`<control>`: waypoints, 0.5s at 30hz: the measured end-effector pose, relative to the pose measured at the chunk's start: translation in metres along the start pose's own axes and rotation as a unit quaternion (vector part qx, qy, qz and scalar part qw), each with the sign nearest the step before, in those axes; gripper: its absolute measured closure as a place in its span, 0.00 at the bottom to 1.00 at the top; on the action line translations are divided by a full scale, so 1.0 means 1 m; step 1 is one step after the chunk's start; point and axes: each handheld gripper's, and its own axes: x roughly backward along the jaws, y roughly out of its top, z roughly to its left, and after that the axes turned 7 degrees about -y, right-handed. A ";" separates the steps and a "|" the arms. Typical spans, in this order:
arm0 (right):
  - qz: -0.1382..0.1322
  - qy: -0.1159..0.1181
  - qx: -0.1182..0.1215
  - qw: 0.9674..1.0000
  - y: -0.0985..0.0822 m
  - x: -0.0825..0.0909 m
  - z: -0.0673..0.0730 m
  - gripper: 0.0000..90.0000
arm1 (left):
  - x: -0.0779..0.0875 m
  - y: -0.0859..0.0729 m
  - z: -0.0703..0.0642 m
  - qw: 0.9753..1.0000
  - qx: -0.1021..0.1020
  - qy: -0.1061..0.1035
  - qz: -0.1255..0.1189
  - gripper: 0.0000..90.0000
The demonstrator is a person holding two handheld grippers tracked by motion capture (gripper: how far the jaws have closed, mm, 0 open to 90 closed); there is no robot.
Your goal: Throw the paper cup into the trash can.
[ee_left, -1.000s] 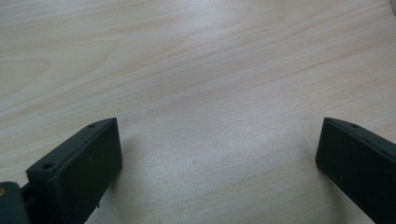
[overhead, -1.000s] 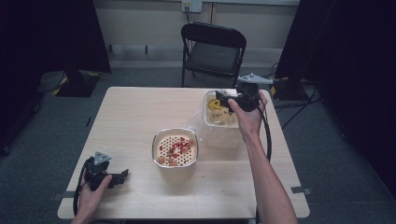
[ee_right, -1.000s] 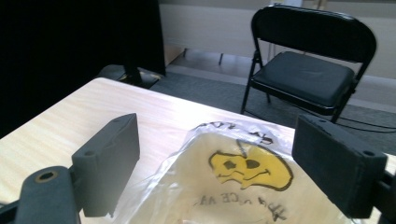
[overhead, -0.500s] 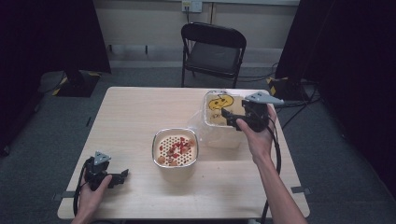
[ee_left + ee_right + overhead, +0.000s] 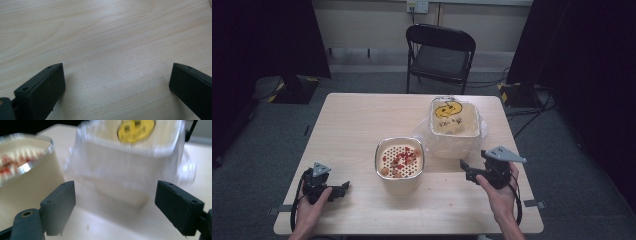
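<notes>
A round cream canister (image 5: pixel 399 177) with a perforated insert holding red and orange bits stands mid-table. Behind it to the right is a square white bin (image 5: pixel 453 140) lined with a clear bag, with a yellow object (image 5: pixel 448 108) inside. My right gripper (image 5: pixel 467 171) is held open just right of the canister and in front of the bin, empty. In the right gripper view its jaws frame the bin (image 5: pixel 125 170), with the canister (image 5: pixel 27 185) at the left. My left gripper (image 5: pixel 341 189) rests open near the front left edge; its own view has the gripper (image 5: pixel 115 85) over bare wood.
The light wooden table (image 5: pixel 357 125) has free room across its left and back. A black folding chair (image 5: pixel 439 52) stands beyond the far edge. Dark curtains flank the room, and cables lie on the floor at the right.
My right gripper has come back from above the bin toward the table's front edge, and now sits low in front of the bin. The left gripper has stayed put.
</notes>
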 end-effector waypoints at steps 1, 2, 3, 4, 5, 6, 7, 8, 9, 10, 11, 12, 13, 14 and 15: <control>0.012 0.002 0.001 1.000 -0.010 -0.002 -0.001 0.18 | 0.000 0.000 0.000 1.000 0.001 0.000 0.000 0.00; 0.025 0.003 0.002 1.000 -0.019 -0.006 -0.002 0.18 | 0.000 0.000 0.000 1.000 0.000 0.000 0.000 0.00; 0.039 0.003 -0.002 0.999 -0.029 -0.009 -0.003 0.18 | 0.000 0.000 0.000 1.000 0.000 0.000 0.000 0.00; 0.049 0.004 -0.007 0.999 -0.038 -0.011 -0.004 0.18 | 0.000 0.000 0.000 1.000 0.000 0.000 0.000 0.00; 0.057 0.002 -0.011 0.998 -0.048 -0.014 -0.004 0.18 | 0.000 0.000 0.000 1.000 0.000 0.000 0.000 0.00; 0.069 -0.002 -0.004 0.998 -0.056 -0.017 -0.004 0.18 | 0.000 0.000 0.000 1.000 0.000 0.000 0.000 0.00; 0.082 -0.002 -0.002 0.997 -0.064 -0.021 -0.004 0.18 | 0.000 0.000 0.000 1.000 0.000 0.000 0.000 0.00; 0.090 -0.004 -0.001 0.996 -0.070 -0.024 -0.004 0.18 | 0.000 0.000 0.000 1.000 0.001 0.000 0.000 0.00; 0.094 -0.007 0.002 0.996 -0.076 -0.026 -0.004 0.18 | 0.000 0.000 0.000 1.000 0.000 0.000 0.000 0.00; 0.102 -0.012 0.005 0.995 -0.080 -0.028 -0.004 0.18 | 0.000 0.000 0.000 1.000 0.000 0.000 0.000 0.00; 0.112 -0.016 0.008 0.994 -0.084 -0.031 -0.004 0.18 | 0.000 0.000 0.000 1.000 0.000 0.000 0.000 0.00; 0.121 -0.015 0.009 0.992 -0.087 -0.033 -0.004 0.18 | 0.000 0.000 0.000 1.000 0.000 0.000 0.000 0.00; 0.124 -0.022 0.019 0.992 -0.089 -0.034 -0.004 0.18 | 0.000 0.000 0.000 1.000 0.000 0.000 0.000 0.00; 0.127 -0.025 0.015 0.992 -0.091 -0.035 -0.005 0.17 | 0.000 0.000 0.000 1.000 0.000 0.000 0.000 0.00; 0.124 -0.024 0.011 0.992 -0.092 -0.036 -0.006 0.18 | 0.000 0.000 0.000 1.000 0.000 0.000 0.000 0.00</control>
